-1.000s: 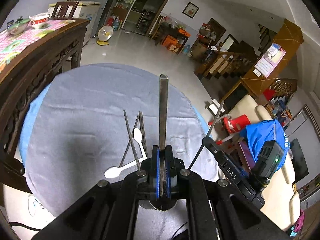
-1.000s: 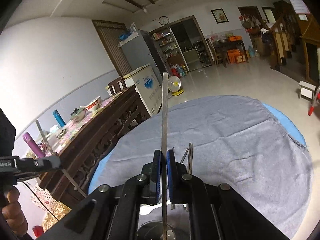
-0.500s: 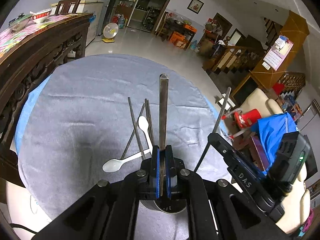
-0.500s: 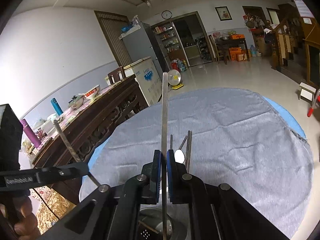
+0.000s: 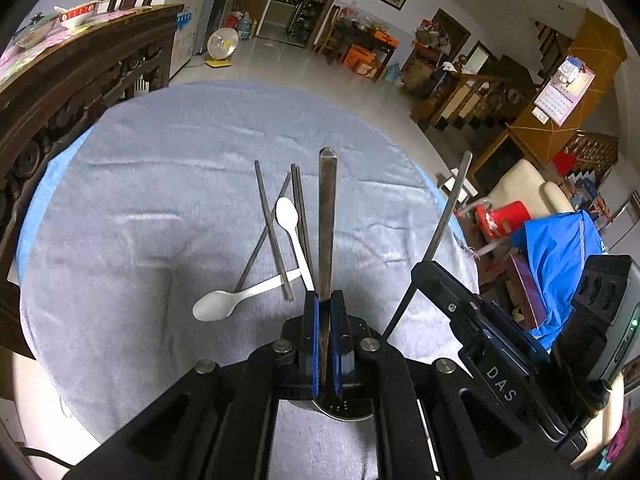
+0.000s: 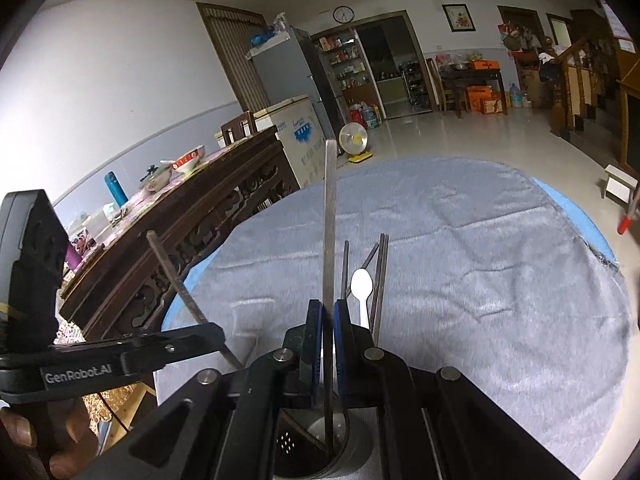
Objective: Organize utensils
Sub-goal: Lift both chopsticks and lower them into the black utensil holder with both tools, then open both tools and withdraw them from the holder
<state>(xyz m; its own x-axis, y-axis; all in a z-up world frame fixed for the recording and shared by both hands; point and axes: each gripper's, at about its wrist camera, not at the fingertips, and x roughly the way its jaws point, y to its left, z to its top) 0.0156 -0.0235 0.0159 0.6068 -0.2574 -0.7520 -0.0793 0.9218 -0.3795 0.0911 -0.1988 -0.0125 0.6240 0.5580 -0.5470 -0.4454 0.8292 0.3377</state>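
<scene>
Over the gray-clothed desk (image 5: 120, 200), my left claw (image 5: 324, 336) is clamped tight on a metal chopstick (image 5: 327, 216) standing upright between its blue pads. My right claw (image 6: 327, 340) pinches a second chopstick (image 6: 329, 220) likewise. Only the right view shows that stick's lower end inside the perforated metal holder (image 6: 316, 448); the left view shows just the holder's rim. Two white spoons (image 5: 224, 300) and loose chopsticks (image 5: 272, 228) lie crossed on the cloth ahead.
</scene>
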